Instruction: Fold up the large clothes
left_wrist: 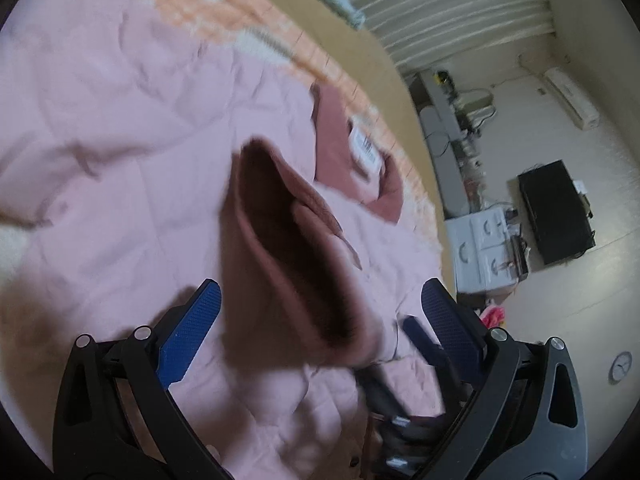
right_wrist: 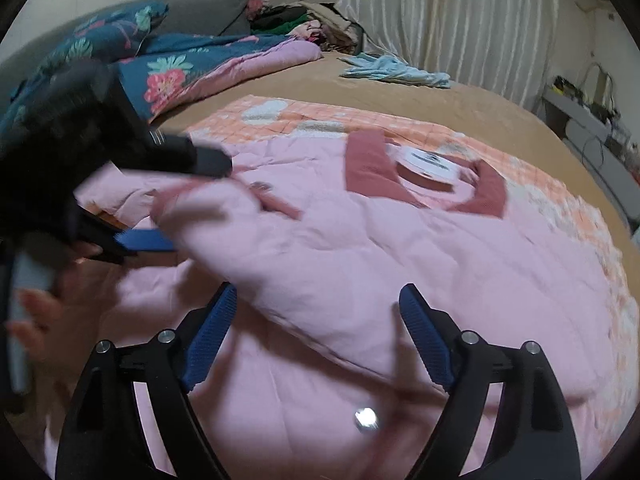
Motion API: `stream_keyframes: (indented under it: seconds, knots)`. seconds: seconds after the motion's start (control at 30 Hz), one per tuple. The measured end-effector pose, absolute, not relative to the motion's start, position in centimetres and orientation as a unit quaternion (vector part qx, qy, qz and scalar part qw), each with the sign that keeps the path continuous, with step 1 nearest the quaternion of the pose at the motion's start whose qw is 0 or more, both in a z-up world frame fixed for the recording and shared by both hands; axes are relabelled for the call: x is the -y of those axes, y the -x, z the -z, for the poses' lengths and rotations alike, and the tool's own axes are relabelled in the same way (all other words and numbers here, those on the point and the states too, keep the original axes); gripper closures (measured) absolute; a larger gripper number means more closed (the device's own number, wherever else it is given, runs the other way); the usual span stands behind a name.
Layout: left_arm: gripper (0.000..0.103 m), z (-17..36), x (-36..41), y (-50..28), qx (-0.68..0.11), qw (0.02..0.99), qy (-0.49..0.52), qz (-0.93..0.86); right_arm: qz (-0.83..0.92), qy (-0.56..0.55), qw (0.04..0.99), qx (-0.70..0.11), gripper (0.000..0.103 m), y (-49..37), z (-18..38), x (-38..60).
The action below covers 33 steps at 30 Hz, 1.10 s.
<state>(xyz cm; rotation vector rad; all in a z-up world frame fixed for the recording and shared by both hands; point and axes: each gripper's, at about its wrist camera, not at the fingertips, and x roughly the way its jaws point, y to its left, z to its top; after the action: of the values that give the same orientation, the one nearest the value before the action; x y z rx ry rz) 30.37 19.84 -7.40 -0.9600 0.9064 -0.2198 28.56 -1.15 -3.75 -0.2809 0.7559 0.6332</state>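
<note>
A pink quilted jacket (right_wrist: 400,260) with a dusty-red collar (right_wrist: 368,164) and a white label (right_wrist: 428,162) lies spread on the bed. One sleeve (left_wrist: 256,320) is folded across the body, its dark red-lined cuff (left_wrist: 288,240) gaping toward the left wrist camera. My left gripper (left_wrist: 322,288) is open, its blue pads standing wide on either side of that sleeve without pressing it. It shows blurred in the right wrist view as well (right_wrist: 196,204). My right gripper (right_wrist: 316,312) is open just above the sleeve's lower part, near a metal snap (right_wrist: 365,418).
An orange checked blanket (right_wrist: 500,152) lies under the jacket on the tan bed (right_wrist: 460,104). Blue floral bedding (right_wrist: 160,68), a clothes pile (right_wrist: 312,20) and a light blue garment (right_wrist: 396,70) lie at the far side. White drawers (left_wrist: 480,248) and a black box (left_wrist: 556,212) stand beside the bed.
</note>
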Motion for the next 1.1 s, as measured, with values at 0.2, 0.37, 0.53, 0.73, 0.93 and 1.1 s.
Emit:
stream_keyframes:
  seconds: [0.2, 0.37, 0.53, 0.73, 0.93, 1.1]
  knots:
    - [0.023, 8.0, -17.4, -30.9, -0.443, 0.810, 0.374, 0.090, -0.251, 0.089, 0.893, -0.363, 0.020, -28.4, 2.2, 8.6]
    - [0.080, 7.2, -15.2, -30.4, -0.436, 0.857, 0.268, 0.060, -0.193, 0.036, 0.903, -0.381, 0.020, -28.7, 2.3, 14.8]
    - [0.090, 3.4, -16.0, -29.9, -0.375, 0.897, 0.231, 0.043, -0.138, 0.006, 0.912, -0.385, 0.020, -30.3, 2.2, 19.2]
    - [0.090, 5.4, -17.4, -31.1, -0.409, 0.886, 0.217, 0.013, -0.112, -0.020, 0.897, -0.427, 0.020, -33.2, 3.5, 20.5]
    - [0.081, 7.4, -17.2, -31.3, -0.441, 0.875, 0.198, -0.011, -0.123, 0.001, 0.897, -0.425, 0.020, -35.7, 4.0, 18.8]
    - [0.080, 7.6, -16.8, -31.2, -0.445, 0.877, 0.180, -0.016, -0.109, 0.023, 0.884, -0.453, 0.020, -38.2, 5.4, 18.9]
